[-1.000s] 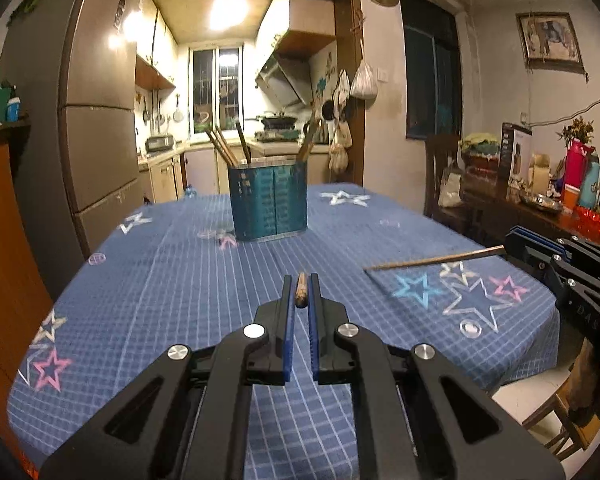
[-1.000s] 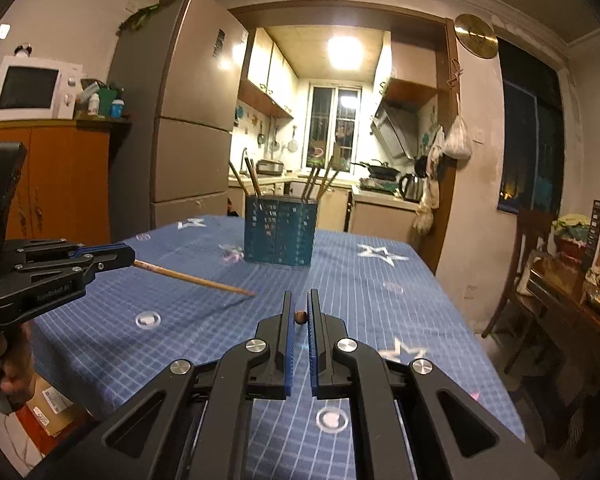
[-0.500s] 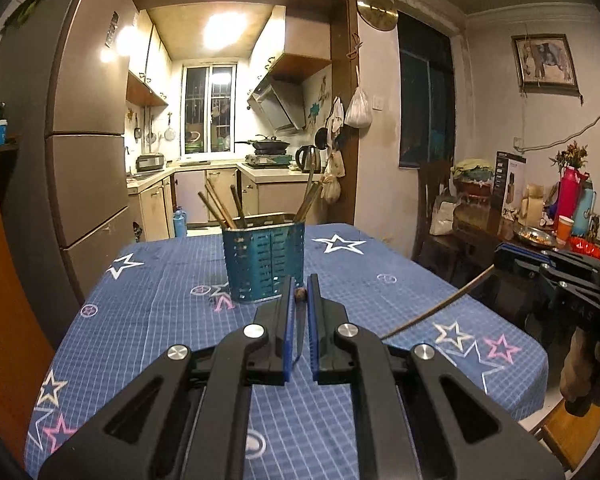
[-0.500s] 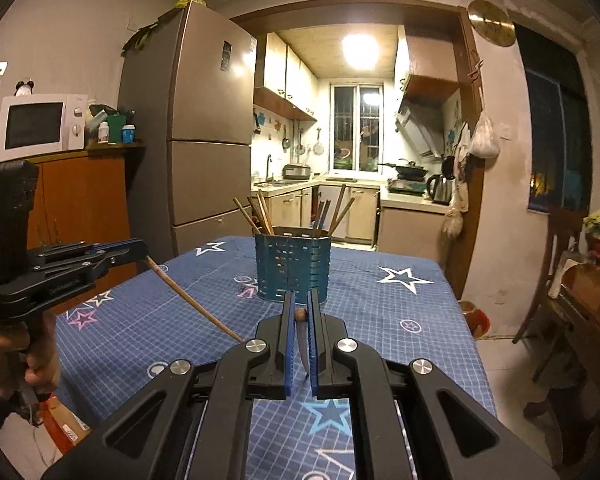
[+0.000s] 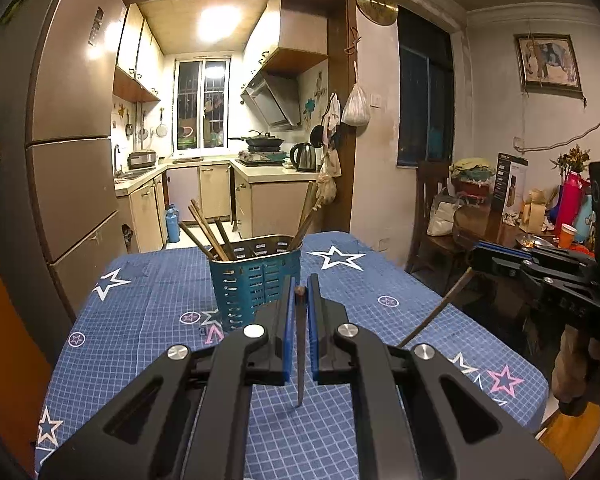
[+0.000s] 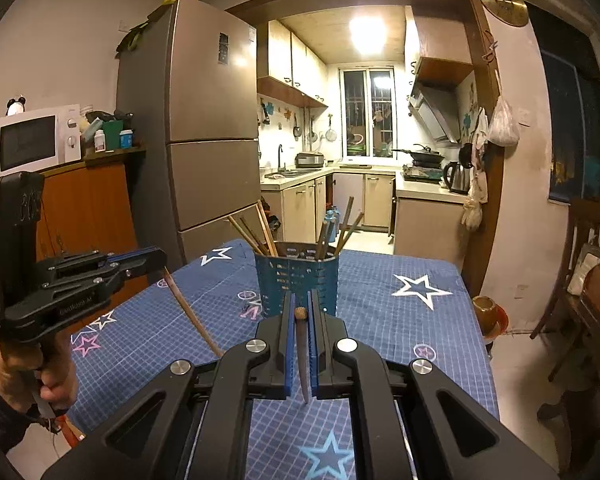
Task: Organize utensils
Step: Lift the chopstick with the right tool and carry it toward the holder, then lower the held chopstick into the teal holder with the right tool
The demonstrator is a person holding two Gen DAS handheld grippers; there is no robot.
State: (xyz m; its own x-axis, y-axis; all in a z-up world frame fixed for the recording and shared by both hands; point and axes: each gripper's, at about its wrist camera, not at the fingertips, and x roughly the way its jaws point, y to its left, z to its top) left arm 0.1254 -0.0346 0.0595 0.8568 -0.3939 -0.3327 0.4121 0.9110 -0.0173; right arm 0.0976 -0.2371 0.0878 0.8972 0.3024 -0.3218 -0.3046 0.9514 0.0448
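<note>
A teal perforated utensil holder [image 5: 256,276] [image 6: 296,276] stands on the blue star-patterned tablecloth [image 5: 148,312], with several wooden chopsticks leaning out of it. My left gripper [image 5: 299,285] is shut on a wooden chopstick [image 5: 299,352] near its thick end; the thin end hangs down above the cloth. My right gripper [image 6: 300,302] is likewise shut on a chopstick [image 6: 302,360] hanging tip-down. Each gripper shows in the other's view: the right gripper [image 5: 500,258] with its slanting chopstick [image 5: 436,312], the left gripper [image 6: 148,258] with its chopstick [image 6: 192,316]. Both are held short of the holder.
A tall fridge [image 6: 204,132] and an orange cabinet with a microwave [image 6: 32,140] stand left of the table. A dark wooden chair [image 5: 432,208] and a cluttered side table [image 5: 540,224] are on the right. A kitchen lies beyond the doorway. A hand [image 6: 32,376] grips the left handle.
Both grippers have risen, taking their chopsticks up off the cloth. The chopsticks have swung from nearly level to hanging steeply, tips down. The holder now sits lower in both views.
</note>
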